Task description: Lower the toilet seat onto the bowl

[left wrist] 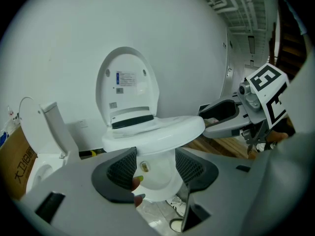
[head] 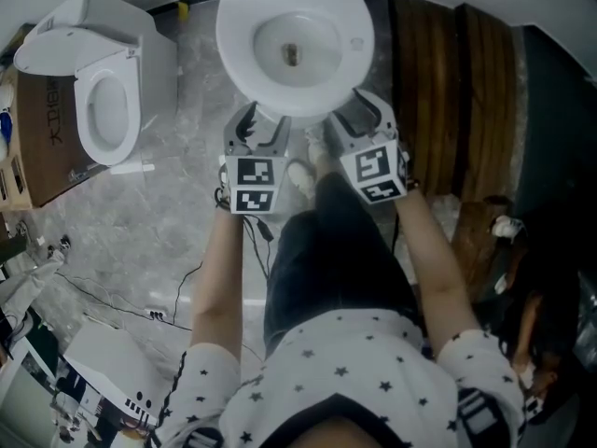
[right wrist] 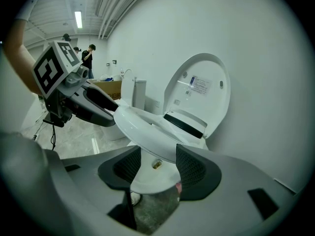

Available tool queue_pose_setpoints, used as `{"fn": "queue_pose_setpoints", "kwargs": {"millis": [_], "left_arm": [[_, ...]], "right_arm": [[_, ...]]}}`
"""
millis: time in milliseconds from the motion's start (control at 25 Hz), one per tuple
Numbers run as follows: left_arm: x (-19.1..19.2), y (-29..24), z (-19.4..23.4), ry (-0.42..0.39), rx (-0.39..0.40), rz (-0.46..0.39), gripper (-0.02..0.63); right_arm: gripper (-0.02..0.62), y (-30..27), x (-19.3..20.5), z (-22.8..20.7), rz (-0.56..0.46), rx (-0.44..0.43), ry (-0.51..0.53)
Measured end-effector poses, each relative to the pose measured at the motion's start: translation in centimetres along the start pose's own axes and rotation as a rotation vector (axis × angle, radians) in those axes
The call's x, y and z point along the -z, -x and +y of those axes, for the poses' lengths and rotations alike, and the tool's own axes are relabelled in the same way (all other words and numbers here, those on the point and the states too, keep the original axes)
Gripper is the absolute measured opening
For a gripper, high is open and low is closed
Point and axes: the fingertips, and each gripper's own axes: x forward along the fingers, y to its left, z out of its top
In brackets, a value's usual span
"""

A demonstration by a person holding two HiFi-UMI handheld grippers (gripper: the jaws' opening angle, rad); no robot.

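The white toilet seat (left wrist: 157, 131) hangs roughly level a little above the bowl (left wrist: 158, 178), while the lid (left wrist: 127, 85) stands upright against the wall. From the head view the seat's ring (head: 235, 35) covers the bowl's rim. My left gripper (head: 259, 131) and right gripper (head: 359, 115) sit side by side at the seat's front edge. In each gripper view the seat's front rim (right wrist: 142, 127) lies just over the jaw tips. The left gripper (left wrist: 156, 168) and the right gripper (right wrist: 155, 166) both have their jaws wide apart, with no pad pressing on the seat.
A second toilet (head: 103, 91) stands at the left beside a cardboard box (head: 42, 138). Dark wooden planks (head: 448, 91) lie to the right of the bowl. Cables (head: 140, 306) run across the grey floor. The person's shoe (head: 300, 177) is below the bowl.
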Motion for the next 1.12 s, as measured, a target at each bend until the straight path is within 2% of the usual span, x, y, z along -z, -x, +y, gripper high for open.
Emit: {"fn": "queue_pose_setpoints", "kwargs": {"millis": [720,1120], "left_arm": [[3.0,-0.9,-0.5,0.011,0.023,0.032,0.233],[5.2,-1.7,-1.0,0.012,0.031,0.059,0.233]], "right_arm": [[0.219,-1.0,1.6,1.4,0.022,-0.024,0.034],[0.224,-1.6,4.0,2.1,0.049,-0.019,0.048]]}}
